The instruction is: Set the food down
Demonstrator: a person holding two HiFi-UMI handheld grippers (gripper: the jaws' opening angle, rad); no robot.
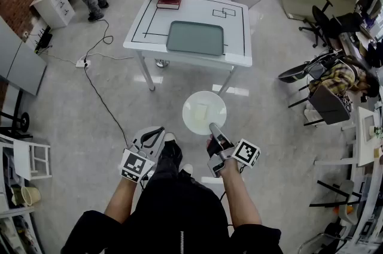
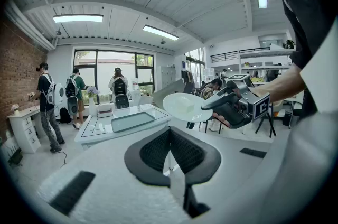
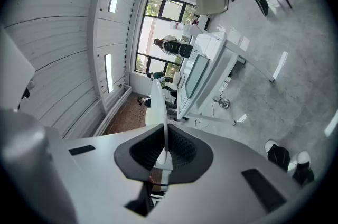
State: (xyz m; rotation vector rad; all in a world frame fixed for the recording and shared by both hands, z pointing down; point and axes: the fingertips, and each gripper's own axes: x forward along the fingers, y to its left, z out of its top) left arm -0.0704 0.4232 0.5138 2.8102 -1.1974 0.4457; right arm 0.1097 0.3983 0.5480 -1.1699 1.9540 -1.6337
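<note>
Near of table (image 1: 236, 37): right hand-held gripper (image 1: 211, 125) pinches plate (image 1: 191, 119) rim.
Left hand-held gripper (image 1: 157, 133): pressed together, empty.
Next: we bring food (image 1: 201, 111) to table.

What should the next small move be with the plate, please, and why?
Probably carry the plate forward toward the table, keeping it level. The right hand-held gripper pinches its rim, pale food sits on it, and the table with its grey tray stands some way ahead.
</note>
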